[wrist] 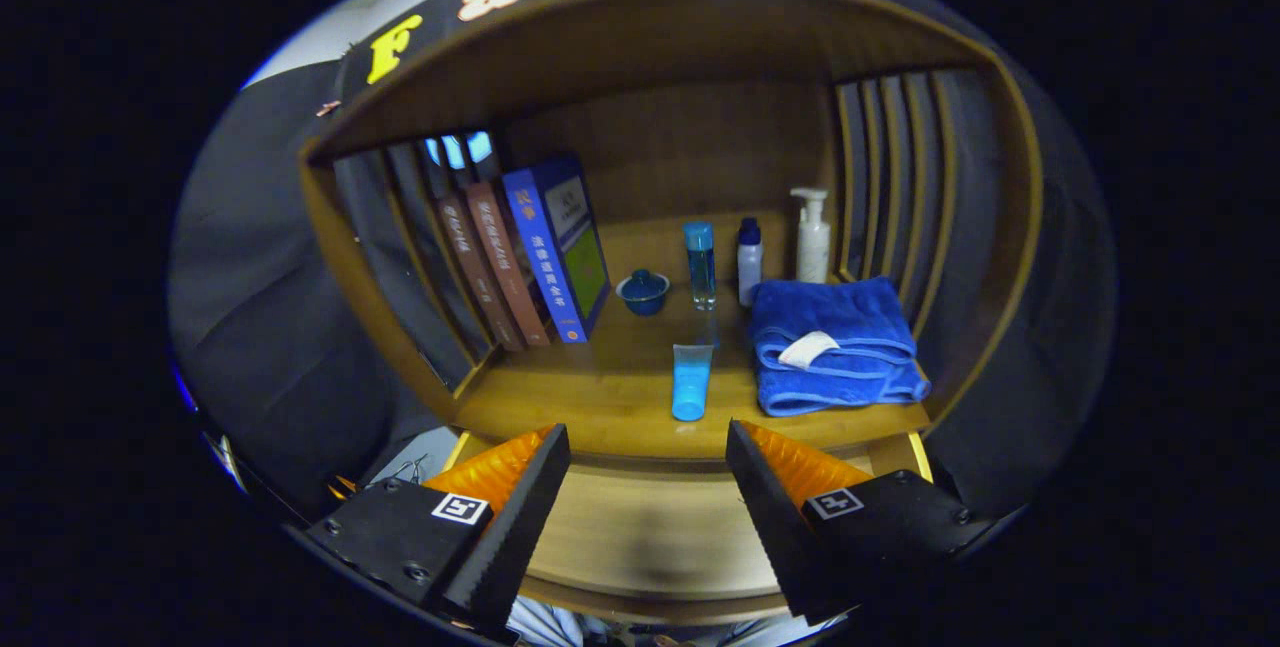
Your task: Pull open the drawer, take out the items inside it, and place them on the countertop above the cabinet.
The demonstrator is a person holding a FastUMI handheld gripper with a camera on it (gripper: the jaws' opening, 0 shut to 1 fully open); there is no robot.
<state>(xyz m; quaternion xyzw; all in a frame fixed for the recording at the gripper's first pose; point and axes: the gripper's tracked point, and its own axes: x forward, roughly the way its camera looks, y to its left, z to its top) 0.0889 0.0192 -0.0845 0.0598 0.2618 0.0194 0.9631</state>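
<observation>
Gripper view puts my hand-held gripper [648,517] nearest, its two fingers spread wide with nothing between them. Under and between the fingers lies the drawer [650,537], pulled out, and the wooden bottom I can see is bare; its nearest part is hidden behind the fingers, so I cannot tell whether anything is left there.

Just beyond the fingertips starts the bench [600,397], the countertop above the cabinet. A blue tube [691,382] lies near its front edge, ahead of the gap between the fingers. To the right of it sits a folded blue towel [835,347] with a white tag on top. Further back stand a clear blue bottle [700,262], a small white bottle with a dark cap [749,259] and a white pump bottle [812,235], with a small blue lidded bowl [643,292] to the left and a row of books [530,252] leaning against the left slats.

I judge the unloading is nearly or fully done. To do this step well I would tilt down and check the drawer's near end before closing in, keeping the fingers wide and clear of the tube so I don't roll it off the edge.
</observation>
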